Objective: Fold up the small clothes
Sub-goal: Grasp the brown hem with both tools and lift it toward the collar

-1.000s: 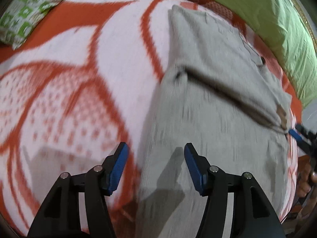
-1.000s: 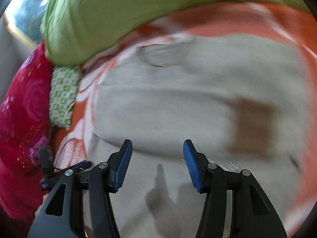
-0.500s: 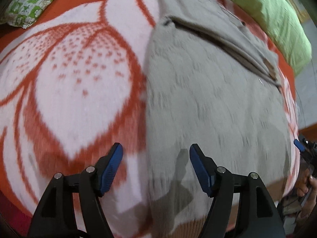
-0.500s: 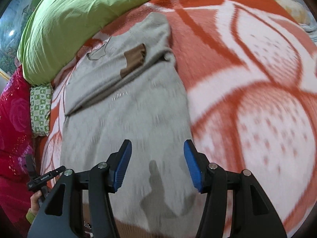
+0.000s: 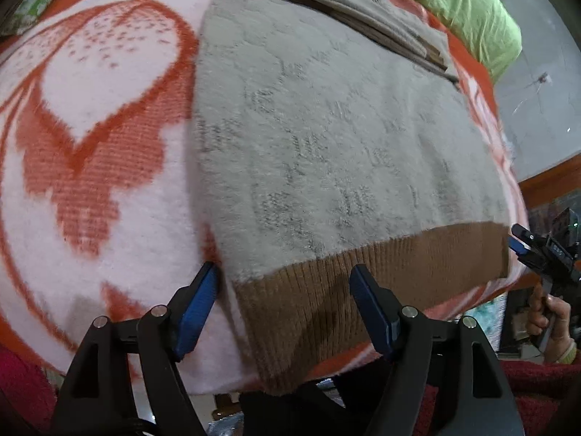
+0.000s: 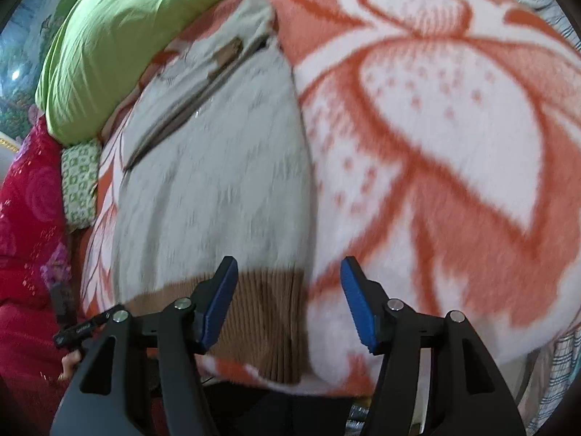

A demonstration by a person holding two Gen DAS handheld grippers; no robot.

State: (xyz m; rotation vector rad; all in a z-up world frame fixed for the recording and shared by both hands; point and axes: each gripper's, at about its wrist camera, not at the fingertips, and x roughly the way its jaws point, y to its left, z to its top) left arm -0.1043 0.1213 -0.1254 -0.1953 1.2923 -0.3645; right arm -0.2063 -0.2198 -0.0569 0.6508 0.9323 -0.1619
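Hem now in reach: a second ago both grippers hung over the middle of the pale grey fluffy knit sweater (image 5: 345, 138); both have since drawn back to its near edge, where the tan ribbed hem band (image 5: 326, 301) drapes over the side of the orange-and-white flowered blanket (image 5: 90, 145). Sweater lies flat, sleeves folded across its far end by the lime-green pillow (image 6: 120, 40). Left gripper (image 5: 283, 303) straddles the hem's left corner, jaws opening, pads clear of the cloth. Right gripper (image 6: 288, 303) sits at the right corner, jaws likewise opening, nothing pinched. Judgement: sleeves done, next step a hem-to-collar fold from both corners.
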